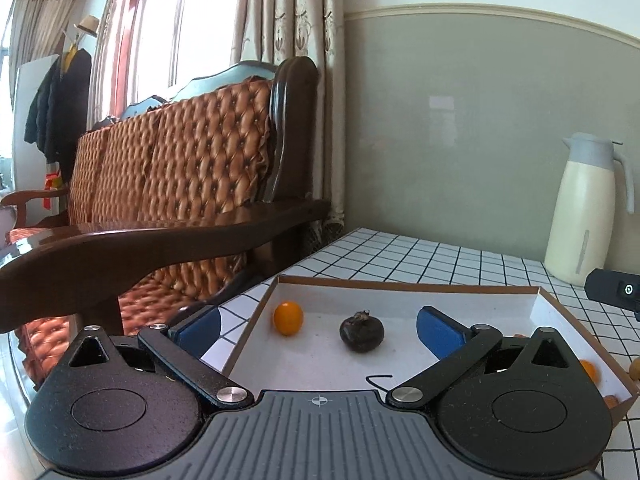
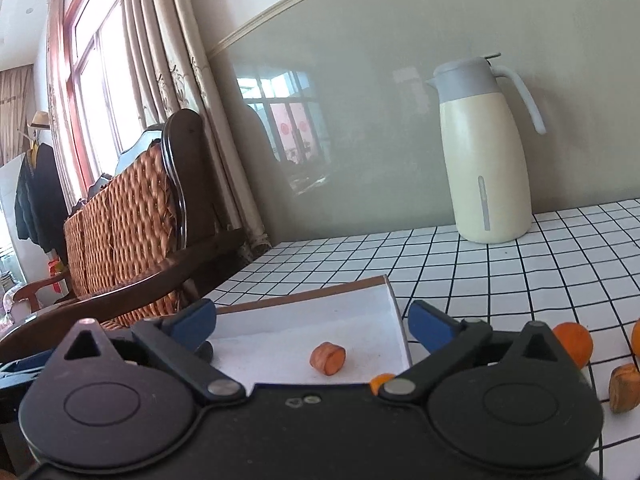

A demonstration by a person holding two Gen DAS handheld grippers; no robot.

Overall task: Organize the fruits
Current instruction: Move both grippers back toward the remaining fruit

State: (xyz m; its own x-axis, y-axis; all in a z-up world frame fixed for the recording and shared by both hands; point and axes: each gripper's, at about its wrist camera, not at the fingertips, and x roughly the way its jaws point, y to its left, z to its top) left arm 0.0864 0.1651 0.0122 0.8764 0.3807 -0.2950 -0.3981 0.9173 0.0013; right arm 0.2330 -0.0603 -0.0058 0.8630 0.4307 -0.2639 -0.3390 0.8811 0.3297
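Now the dark fruit [image 1: 362,333] lies between the open left gripper [image 1: 320,326].

No text, label or number seems legible on anything in either view.

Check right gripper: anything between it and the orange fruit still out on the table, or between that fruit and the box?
Nothing visible blocks either path. The right gripper is open, with nothing between its pads. The orange fruit lies on the checked table just right of it. The box has only its low wall between.
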